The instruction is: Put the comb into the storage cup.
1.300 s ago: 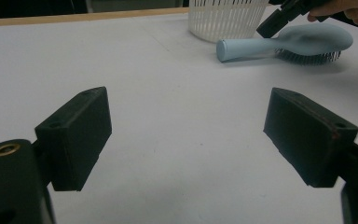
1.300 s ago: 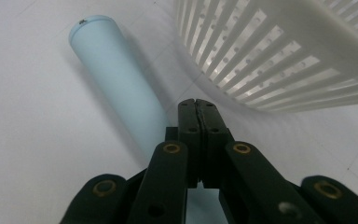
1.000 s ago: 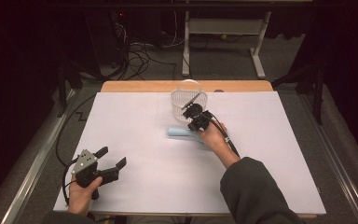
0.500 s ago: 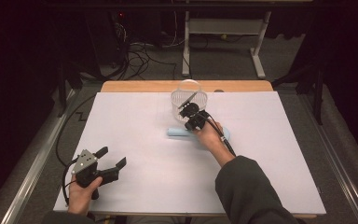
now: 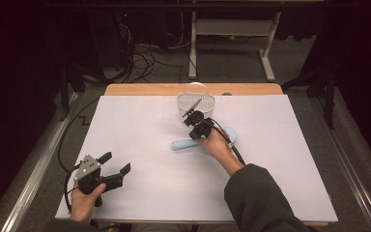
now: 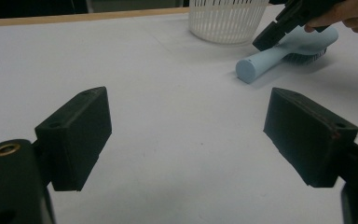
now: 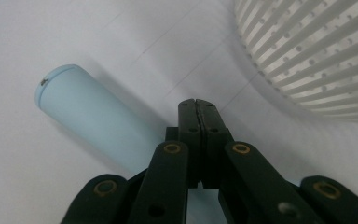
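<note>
Two hand-held grippers were in frame. Left hand-held gripper [image 5: 115, 165] sat at the lower left of the high view, gripped by the person's left hand [image 5: 84, 203] near the bottom edge of the white-covered counter [image 5: 140, 125]. Its jaws stood released, wide apart, with nothing between them; in the left gripper view both black pads [image 6: 77, 135] flanked bare counter surface.

Right hand-held gripper [image 5: 193, 117] lay just right of centre in the high view, carried by the right hand [image 5: 216, 143], dark sleeve [image 5: 261, 203] entering from the lower right. Jaws clenched together, empty: in the right gripper view the two fingertips [image 7: 196, 108] met along a thin seam with nothing pinched.

Pale blue plastic hairbrush with a thick cylindrical handle [image 5: 186, 144] lay flat on the counter at mid-frame of the high view, handle end toward the left, brush head [image 5: 232, 135] toward the right, partly hidden under the right hand. In the right gripper view the handle [image 7: 93, 123] occupied the left-centre, just beside and below the closed jaws; contact could not be determined.

White slatted plastic basket with a hoop handle [image 5: 195, 100] stood upright above centre in the high view, close to the right hand-held gripper's tip. Hairbrush sat outside it, near its base.
</note>
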Tool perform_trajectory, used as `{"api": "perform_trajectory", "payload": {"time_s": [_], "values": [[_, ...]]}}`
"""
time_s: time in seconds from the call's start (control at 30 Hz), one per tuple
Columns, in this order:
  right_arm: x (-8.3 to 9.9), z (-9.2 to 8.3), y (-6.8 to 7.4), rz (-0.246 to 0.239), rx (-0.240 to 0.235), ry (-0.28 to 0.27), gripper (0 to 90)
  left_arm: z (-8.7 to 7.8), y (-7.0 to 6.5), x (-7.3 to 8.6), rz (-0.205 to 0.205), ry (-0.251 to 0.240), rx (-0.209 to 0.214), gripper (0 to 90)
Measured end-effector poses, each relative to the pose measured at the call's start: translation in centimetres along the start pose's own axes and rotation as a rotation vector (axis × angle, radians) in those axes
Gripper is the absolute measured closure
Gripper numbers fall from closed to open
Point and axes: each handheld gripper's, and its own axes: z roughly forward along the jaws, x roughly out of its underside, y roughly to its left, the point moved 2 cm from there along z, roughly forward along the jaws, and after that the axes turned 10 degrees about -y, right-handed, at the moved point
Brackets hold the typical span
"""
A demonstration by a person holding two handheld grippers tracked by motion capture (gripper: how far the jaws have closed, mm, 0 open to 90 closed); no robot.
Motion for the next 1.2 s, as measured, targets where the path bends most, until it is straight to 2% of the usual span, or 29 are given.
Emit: {"api": "perform_trajectory", "payload": {"time_s": [0.13, 0.2, 0.3, 0.37, 0.57, 0.67, 0.73, 1.03, 1.1, 1.2], "values": [[0.3, -0.2, 0.3, 0.009, -0.007, 0.005, 90.0, 0.0, 0.0, 0.0, 0.001, 0.002, 0.001, 15.9], [0.4, -0.3, 0.4, -0.013, -0.011, 0.011, 90.0, 0.0, 0.0, 0.0, 0.002, 0.002, 0.001, 15.9], [0.4, -0.4, 0.7, -0.010, -0.014, 0.024, 90.0, 0.0, 0.0, 0.0, 0.004, 0.003, 0.002, 15.9], [0.6, -0.5, 0.7, -0.032, -0.022, 0.021, 90.0, 0.0, 0.0, 0.0, 0.005, 0.004, 0.003, 15.9], [1.1, -1.0, 1.1, -0.046, -0.034, 0.032, 90.0, -0.1, 0.0, 0.0, 0.007, 0.004, 0.004, 15.9], [1.4, -1.2, 1.3, -0.038, -0.038, 0.040, 90.0, 0.0, 0.0, 0.0, 0.008, 0.005, 0.004, 15.9], [1.5, -1.2, 1.2, -0.052, -0.042, 0.036, 90.0, 0.0, 0.0, 0.0, 0.008, 0.005, 0.002, 15.9], [2.3, -2.0, 1.4, -0.048, -0.057, 0.033, 90.0, 0.0, 0.1, 0.0, 0.010, 0.004, -0.007, 15.8], [2.5, -2.1, 1.4, -0.059, -0.063, 0.030, 90.0, 0.0, 0.1, 0.0, 0.010, 0.005, -0.005, 15.8], [2.8, -2.3, 1.5, -0.048, -0.066, 0.030, 90.0, 0.0, 0.1, 0.0, 0.010, 0.005, -0.005, 15.8]]}}
